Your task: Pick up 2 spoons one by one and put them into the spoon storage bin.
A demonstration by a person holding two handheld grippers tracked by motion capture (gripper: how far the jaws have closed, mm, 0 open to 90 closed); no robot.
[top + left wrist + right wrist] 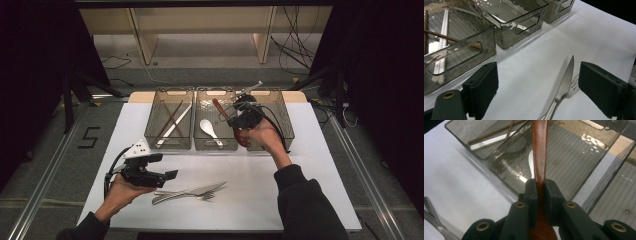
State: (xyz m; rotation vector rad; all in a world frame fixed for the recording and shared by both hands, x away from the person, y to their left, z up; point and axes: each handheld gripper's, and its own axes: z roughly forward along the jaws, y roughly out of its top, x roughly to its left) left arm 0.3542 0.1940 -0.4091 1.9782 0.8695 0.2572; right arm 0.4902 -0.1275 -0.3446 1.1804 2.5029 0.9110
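Observation:
My right gripper (239, 121) is shut on a reddish-brown wooden spoon (218, 107); it is held in the air above the front edge of the middle bin (198, 145). In the right gripper view the pads (532, 191) pinch the spoon (540, 145) near its bowl, and the handle points out over the bin. My left gripper (164, 166) rests low at the front left and is open. A knife (566, 80) and a fork (574, 86) lie on the white table between its jaws (537, 72).
Three clear bins stand in a row at the back. The left bin (151, 135) holds brown and white chopsticks (172, 122). A white spoon (209, 128) lies in the middle bin. The right bin (287, 120) is partly hidden by my hand.

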